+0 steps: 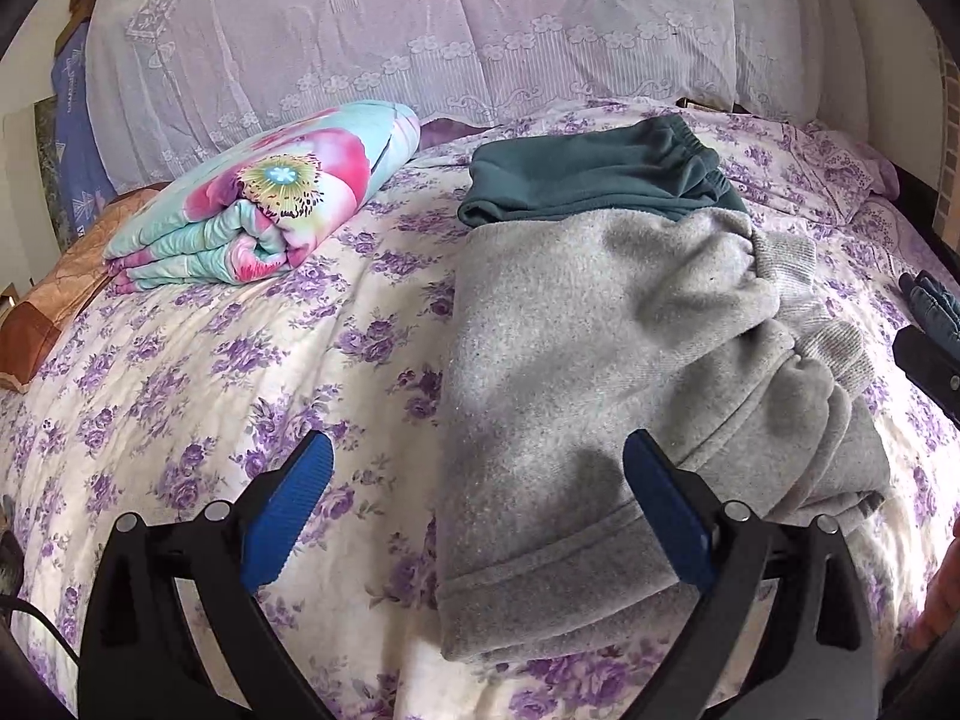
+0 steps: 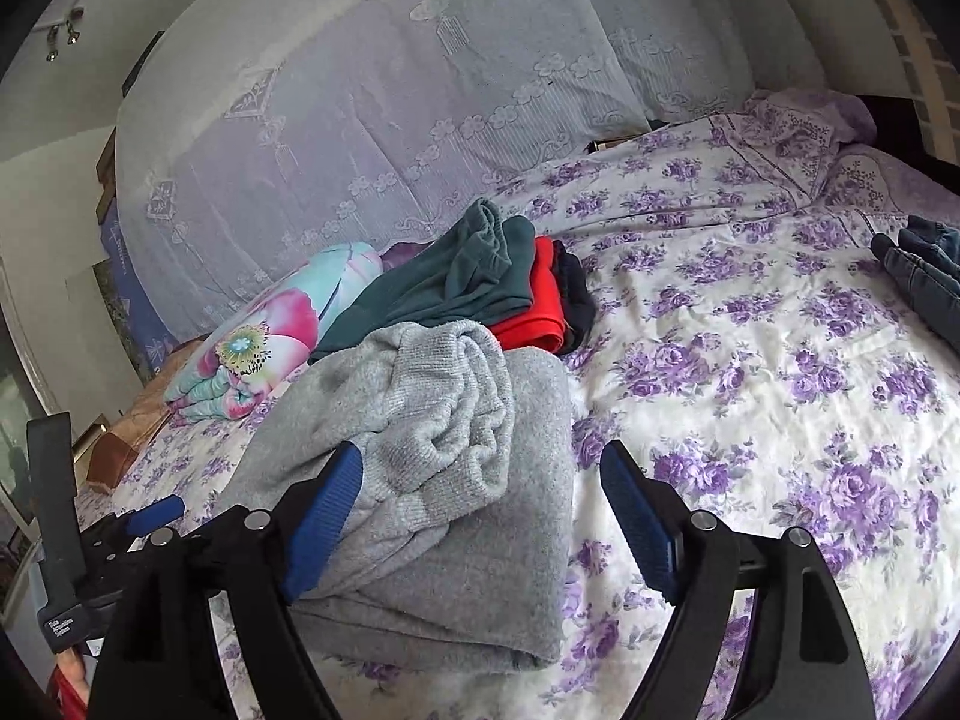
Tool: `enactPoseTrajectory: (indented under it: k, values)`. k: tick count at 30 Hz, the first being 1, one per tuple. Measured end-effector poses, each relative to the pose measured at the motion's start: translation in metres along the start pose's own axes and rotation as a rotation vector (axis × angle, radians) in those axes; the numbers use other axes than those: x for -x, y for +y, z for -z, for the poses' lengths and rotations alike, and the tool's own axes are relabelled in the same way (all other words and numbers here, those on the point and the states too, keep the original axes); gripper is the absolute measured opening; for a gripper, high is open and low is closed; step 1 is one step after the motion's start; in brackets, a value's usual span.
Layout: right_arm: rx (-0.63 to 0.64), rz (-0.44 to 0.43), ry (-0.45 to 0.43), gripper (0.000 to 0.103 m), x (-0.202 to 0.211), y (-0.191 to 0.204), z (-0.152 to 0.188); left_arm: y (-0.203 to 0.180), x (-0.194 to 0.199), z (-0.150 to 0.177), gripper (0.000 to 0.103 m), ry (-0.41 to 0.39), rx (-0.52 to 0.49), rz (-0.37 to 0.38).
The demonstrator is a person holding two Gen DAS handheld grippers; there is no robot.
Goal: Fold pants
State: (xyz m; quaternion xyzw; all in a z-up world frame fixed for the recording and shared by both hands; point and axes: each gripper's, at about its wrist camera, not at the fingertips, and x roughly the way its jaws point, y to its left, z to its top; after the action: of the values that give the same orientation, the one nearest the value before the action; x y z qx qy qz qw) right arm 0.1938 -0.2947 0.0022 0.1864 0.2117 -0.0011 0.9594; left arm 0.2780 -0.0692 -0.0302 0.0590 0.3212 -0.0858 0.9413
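Grey fleece pants (image 1: 606, 372) lie folded in a bundle on the floral bedspread (image 1: 198, 372), ribbed cuffs bunched on top at the right. My left gripper (image 1: 477, 456) is open just above the bundle's near left edge, holding nothing. In the right wrist view the same grey pants (image 2: 456, 468) lie under my right gripper (image 2: 480, 468), which is open and empty over the bundle's right side. Part of the left gripper (image 2: 150, 510) shows at the far left there.
Folded teal pants (image 1: 594, 174) lie behind the grey ones, atop red and dark garments (image 2: 540, 300). A rolled floral quilt (image 1: 270, 198) sits at the left. Jeans (image 2: 924, 276) lie at the right edge. A lace-covered headboard (image 1: 420, 30) rises behind.
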Motion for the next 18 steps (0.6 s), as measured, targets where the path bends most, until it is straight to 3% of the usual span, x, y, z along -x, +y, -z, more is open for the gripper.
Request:
enactPoseTrajectory:
  k: [18]
  values:
    - [0.01, -0.01, 0.0, 0.085, 0.0024, 0.0041, 0.0016, -0.0016, -0.0026, 0.0005, 0.096, 0.016, -0.007, 0.008]
